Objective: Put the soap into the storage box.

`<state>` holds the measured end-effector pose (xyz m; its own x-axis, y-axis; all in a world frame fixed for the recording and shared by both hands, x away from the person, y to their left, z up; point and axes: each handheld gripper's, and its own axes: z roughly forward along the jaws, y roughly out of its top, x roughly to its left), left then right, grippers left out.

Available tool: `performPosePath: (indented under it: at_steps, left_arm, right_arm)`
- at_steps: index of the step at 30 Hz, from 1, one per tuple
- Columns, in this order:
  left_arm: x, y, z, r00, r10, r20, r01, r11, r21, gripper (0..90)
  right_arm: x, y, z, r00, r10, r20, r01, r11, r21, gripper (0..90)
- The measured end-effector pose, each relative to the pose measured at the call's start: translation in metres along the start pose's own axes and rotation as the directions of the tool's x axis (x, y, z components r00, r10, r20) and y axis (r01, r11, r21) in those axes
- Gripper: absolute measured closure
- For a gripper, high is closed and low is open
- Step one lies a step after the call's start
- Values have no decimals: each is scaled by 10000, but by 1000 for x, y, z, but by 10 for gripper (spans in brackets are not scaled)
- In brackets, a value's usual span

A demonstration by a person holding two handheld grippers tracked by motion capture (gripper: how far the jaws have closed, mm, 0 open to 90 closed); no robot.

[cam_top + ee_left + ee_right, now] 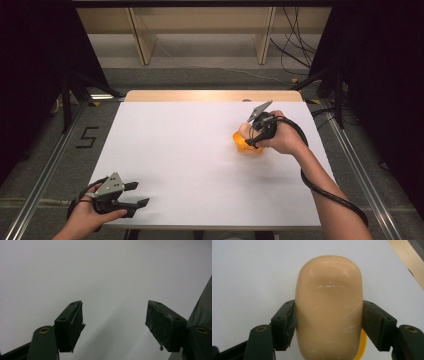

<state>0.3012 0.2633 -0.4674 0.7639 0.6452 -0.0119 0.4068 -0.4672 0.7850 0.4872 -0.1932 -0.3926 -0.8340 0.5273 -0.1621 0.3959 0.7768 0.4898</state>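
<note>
A tan bar of soap [329,290] is pinched by its long sides between the two black pads of my right gripper [329,317], which is shut on it. A sliver of a yellow-orange dish [362,345] peeks out under the bar. From above, my right gripper [248,136] holds the soap [243,130] just over that orange dish [248,146], right of the table's middle. My left gripper [140,194] rests at the near left corner, open. Its jaws stand wide apart with nothing between them [113,317].
A white sheet covers the table [190,155], with a wooden strip [210,95] bare along the far edge. Black cables trail from both grippers. Floor, metal rails and wooden shelf legs lie beyond the table.
</note>
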Motion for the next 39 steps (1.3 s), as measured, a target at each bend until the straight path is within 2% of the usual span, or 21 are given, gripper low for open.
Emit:
performPosePath:
  at_steps: [2, 3, 5, 6, 8, 11, 13, 15, 17, 18, 21, 23, 26, 27, 29, 30, 31, 35, 36, 37, 39]
  left_arm:
    - [0, 0, 0, 10000, 0, -3, 0, 10000, 6, 296]
    - [-1, 0, 0, 10000, -90, 29, 90, 10000, -15, 296]
    - [-1, 0, 1, 9999, -109, 18, 109, 9998, -139, 296]
    - [-2, 0, 1, 9994, -353, 50, 354, 9990, -278, 296]
    - [-1, 0, 0, 9999, -150, 54, 150, 9999, -72, 296]
    - [-2, 0, 1, 9996, -296, 44, 297, 9993, -210, 296]
    - [-2, 0, 1, 9997, -256, -28, 255, 9993, -276, 296]
    - [-3, -1, 2, 9982, -590, 63, 591, 9980, -234, 296]
    - [-2, 0, 2, 9995, -330, 33, 330, 9990, -294, 296]
    - [-3, 0, 1, 9982, -598, 51, 599, 9980, -175, 296]
    - [-3, -1, 2, 9979, -647, 75, 649, 9975, -276, 295]
    - [-3, 0, 1, 9989, -477, 52, 478, 9985, -276, 295]
    - [-3, 0, 0, 9982, -589, 133, 590, 9982, -85, 295]
    - [-3, -1, 2, 9982, -599, 3, 599, 9978, -269, 295]
    - [-2, -1, 1, 9987, -513, 13, 513, 9986, -120, 295]
    - [-3, -1, 2, 9979, -645, 77, 648, 9973, -340, 295]
    - [-2, -1, 2, 9989, -457, 34, 458, 9984, -343, 295]
    - [-2, -1, 1, 9988, -499, -16, 499, 9987, -93, 295]
    - [-3, -1, 1, 9980, -630, 96, 633, 9977, -262, 295]
    - [-3, -1, 2, 9986, -523, 47, 524, 9979, -389, 295]
    - [-2, -1, 1, 9991, -421, 42, 422, 9986, -306, 295]
  right_arm:
    - [-3, 1, 1, 9994, -335, 44, 335, 9994, -88, 335]
    - [-3, 1, 1, 9999, -110, 75, 110, 9999, -37, 335]
    - [-6, 1, 1, 9998, -171, 55, 171, 9999, 14, 335]
    - [-7, 1, 1, 9999, -101, 82, 101, 9999, 5, 335]
    - [-9, 0, 2, 10000, 0, 51, -1, 10000, 76, 335]
    - [-13, 0, 3, 9996, -224, 151, 222, 9997, 106, 335]
    - [-14, 0, 3, 10000, -8, 91, 6, 9999, 129, 335]
    - [-16, -1, 5, 10000, 33, 92, -35, 9998, 204, 335]
    - [-17, -1, 6, 9999, -98, 76, 97, 9997, 206, 335]
    - [-18, -1, 7, 9999, -153, 75, 152, 9997, 169, 335]
    - [-19, -2, 8, 10000, -88, 2, 88, 9995, 318, 335]
    - [-19, -4, 10, 9999, -162, 20, 161, 9992, 356, 335]
    - [-19, -5, 11, 9999, -64, -87, 68, 9992, 405, 335]
    - [-21, -5, 13, 9996, -247, -115, 251, 9992, 327, 335]
    - [-20, -6, 14, 9999, -135, -78, 137, 9993, 359, 335]
    - [-19, -6, 15, 9999, -118, -29, 119, 9992, 373, 335]
    - [-20, -6, 16, 9998, -198, -72, 201, 9989, 435, 335]
    - [-19, -5, 17, 9999, -157, -35, 159, 9990, 420, 335]
    - [-19, -5, 17, 9998, -213, -45, 215, 9987, 470, 335]
    - [-19, -5, 18, 9997, -217, -70, 220, 9986, 471, 335]
    - [-19, -5, 19, 9998, -197, -87, 201, 9985, 505, 335]
